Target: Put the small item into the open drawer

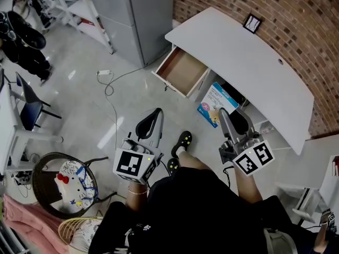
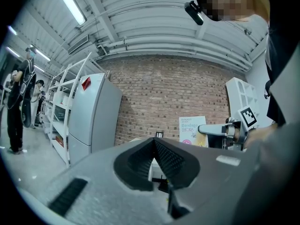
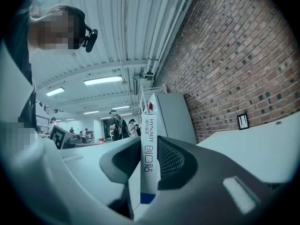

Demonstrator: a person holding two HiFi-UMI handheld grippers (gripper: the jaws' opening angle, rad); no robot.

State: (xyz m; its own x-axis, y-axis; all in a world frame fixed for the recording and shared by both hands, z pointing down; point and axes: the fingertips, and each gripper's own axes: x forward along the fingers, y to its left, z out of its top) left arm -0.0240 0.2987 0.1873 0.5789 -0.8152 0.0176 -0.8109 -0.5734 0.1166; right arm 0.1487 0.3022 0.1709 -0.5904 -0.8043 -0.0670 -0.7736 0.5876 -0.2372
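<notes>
Bandage box (image 3: 149, 149): clamped in the right hand-held gripper, standing on end with its narrow printed edge facing that gripper's camera.
Right hand-held gripper (image 3: 151, 165): jaws part-way apart and pressing on both flat faces of the box. The box's top pokes well above the pads.
Same grip from the head view: the right hand-held gripper (image 1: 231, 119) points away from the person, and the blue-and-white box (image 1: 216, 106) sticks out past its tips, over the floor.
Left hand-held gripper (image 2: 154, 161): ribbed pads meet at their tips, nothing between them. From the head view it (image 1: 151, 123) hangs low over the floor on the person's left, well apart from the box.
Open drawer (image 1: 184, 69): pulled out from under the white surface, wood-toned bottom showing. The box sits to its right, near it but outside it.
Surface (image 1: 249, 67): a long white top running along the brick wall (image 1: 288, 20), with a small black frame (image 1: 252, 23) standing at its far end.
Floor: a white cable (image 1: 109, 91) snakes across the pale tiles, left of the drawer.
Grey cabinet (image 1: 135, 15): stands beyond the drawer, beside the end of the surface.
</notes>
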